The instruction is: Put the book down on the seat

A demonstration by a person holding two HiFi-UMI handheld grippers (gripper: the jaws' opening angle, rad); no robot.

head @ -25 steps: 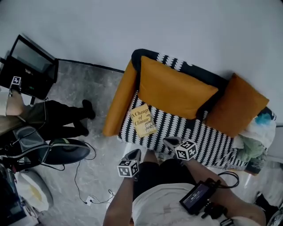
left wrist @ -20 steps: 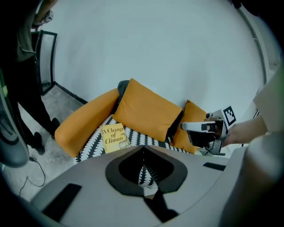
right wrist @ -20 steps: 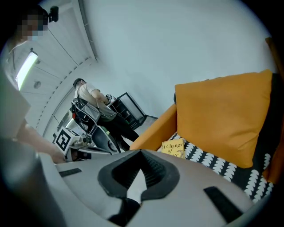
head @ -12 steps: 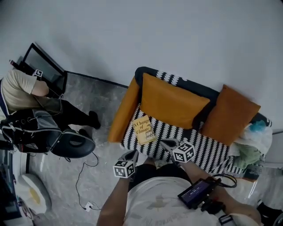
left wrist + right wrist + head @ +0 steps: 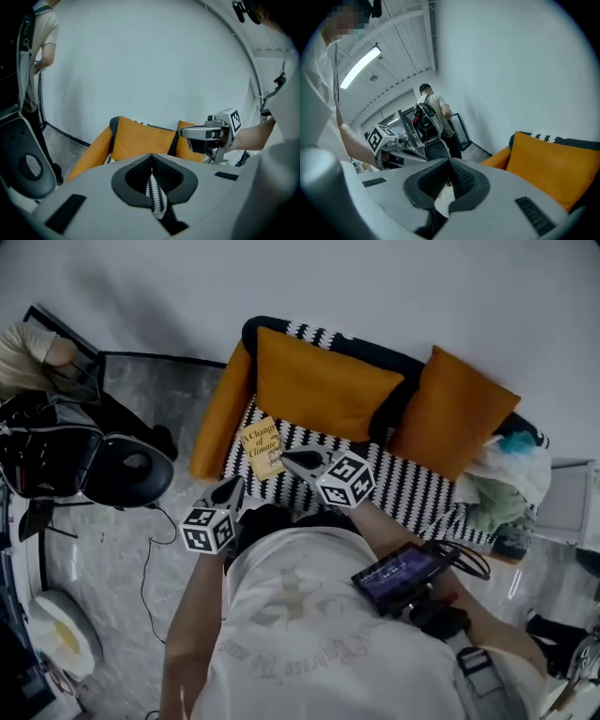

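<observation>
The yellow book (image 5: pixel 261 448) lies flat on the black-and-white striped seat (image 5: pixel 412 493), at its left end next to the orange side bolster (image 5: pixel 211 418). Neither gripper touches it. My left gripper (image 5: pixel 232 491) hangs just off the seat's front edge, below and left of the book, with its jaws shut and empty (image 5: pixel 151 161). My right gripper (image 5: pixel 298 461) hovers over the front of the seat just right of the book, its jaws likewise shut with nothing in them (image 5: pixel 449 171). Each gripper shows in the other's view: the right gripper (image 5: pixel 206 132) and the left gripper (image 5: pixel 393 145).
Two orange cushions (image 5: pixel 319 385) (image 5: pixel 450 413) lean on the sofa's back against the white wall. A pile of clothes and bags (image 5: pixel 502 493) fills the seat's right end. A person with a backpack (image 5: pixel 42 442) and an office chair (image 5: pixel 131 465) stand to the left; a cable (image 5: pixel 150 559) runs on the floor.
The head view has swung and risen. The book stays at the same spot on the seat. Both grippers remain shut and empty; the right one now sits closer beside the book.
</observation>
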